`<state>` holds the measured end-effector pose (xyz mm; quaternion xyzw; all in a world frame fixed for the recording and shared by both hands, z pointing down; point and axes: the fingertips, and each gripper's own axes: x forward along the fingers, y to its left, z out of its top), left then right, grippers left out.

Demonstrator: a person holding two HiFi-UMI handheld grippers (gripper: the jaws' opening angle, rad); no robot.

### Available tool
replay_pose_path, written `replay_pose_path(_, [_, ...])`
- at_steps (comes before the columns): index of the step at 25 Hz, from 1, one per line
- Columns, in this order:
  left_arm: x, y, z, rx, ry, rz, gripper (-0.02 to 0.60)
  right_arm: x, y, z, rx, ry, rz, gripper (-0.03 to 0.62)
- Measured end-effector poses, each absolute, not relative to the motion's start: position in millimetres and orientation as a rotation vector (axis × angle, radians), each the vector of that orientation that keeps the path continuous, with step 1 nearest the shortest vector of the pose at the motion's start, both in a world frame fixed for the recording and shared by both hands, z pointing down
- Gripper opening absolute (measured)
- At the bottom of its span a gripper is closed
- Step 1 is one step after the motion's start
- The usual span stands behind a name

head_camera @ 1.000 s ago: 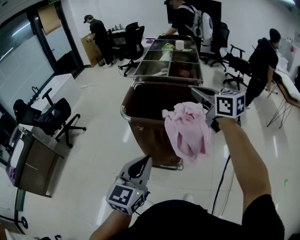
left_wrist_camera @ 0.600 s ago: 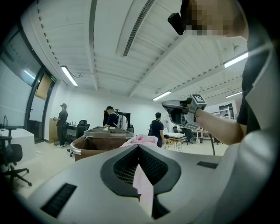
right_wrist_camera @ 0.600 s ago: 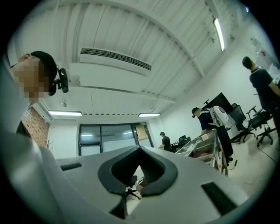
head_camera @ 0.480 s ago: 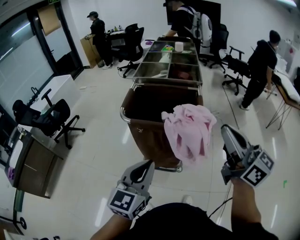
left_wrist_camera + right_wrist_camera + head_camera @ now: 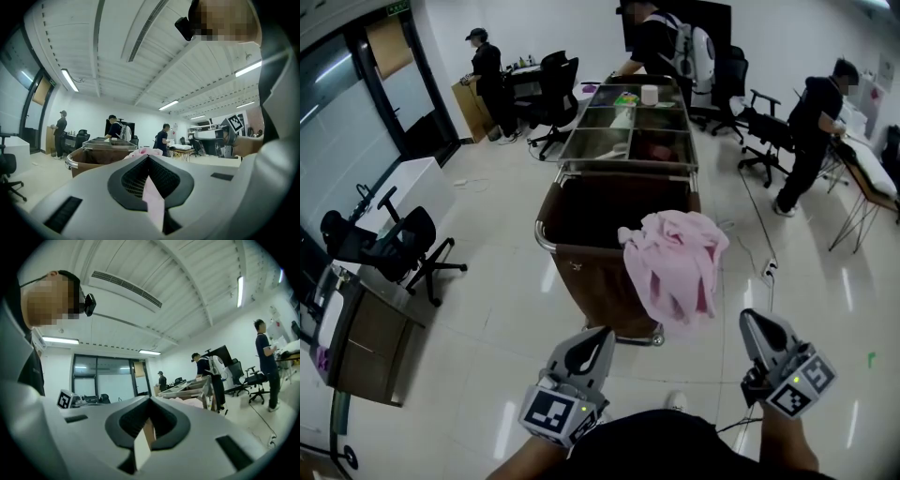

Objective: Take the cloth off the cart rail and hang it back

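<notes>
We are in an open office: a swivel chair (image 5: 394, 246) at nine o'clock, a glass wall (image 5: 342, 141) at ten, more chairs (image 5: 555, 84) at twelve.

1. A cart (image 5: 581, 272) stands mid-floor, straight ahead, with its trays (image 5: 628, 141) at the far end.
2. A cloth (image 5: 675, 262) hangs over the rail at the cart's near right corner.
3. The left hand-held gripper (image 5: 596, 336) and the right hand-held gripper (image 5: 752, 321) sit nearer than the cart, either side of the cloth and apart from it.
4. An office chair (image 5: 394, 244) stands left of the cart. One person (image 5: 661, 37) is behind the cart, another (image 5: 811, 112) is to its right, and a third (image 5: 480, 70) is at far left.
</notes>
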<state>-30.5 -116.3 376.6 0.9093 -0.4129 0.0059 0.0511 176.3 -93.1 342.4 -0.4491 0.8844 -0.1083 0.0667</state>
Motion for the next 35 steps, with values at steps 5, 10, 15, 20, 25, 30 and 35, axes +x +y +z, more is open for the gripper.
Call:
replay_pose_path(5, [-32, -115, 381, 2.764, -1.245, 0.03, 0.0, 159, -88, 378, -1.356, 2.722, -0.412, 0.008])
replay_pose_path(10, [-30, -112, 393, 2.744, -1.22, 0.069, 0.0, 144, -87, 413, -1.367, 2.779, -0.481, 0.008])
replay_pose_path(15, [-27, -109, 408, 2.728, -1.192, 0.092, 0.0, 138, -88, 433, -1.374, 2.808, -0.534, 0.008])
replay_pose_path(20, [-25, -109, 407, 2.746, -1.184, 0.102, 0.0, 139, -88, 428, -1.382, 2.826, -0.502, 0.006])
replay_pose_path(25, [-23, -108, 418, 2.742, -1.176, 0.156, 0.0, 138, -88, 429, -1.374, 2.835, -0.487, 0.008])
replay_pose_path(30, [-13, -106, 416, 2.771, -1.146, 0.151, 0.0, 134, -88, 426, -1.358, 2.834, -0.482, 0.006])
replay_pose_path(35, [-13, -107, 412, 2.782, -1.139, 0.142, 0.0, 132, -91, 424, -1.359, 2.842, -0.477, 0.006])
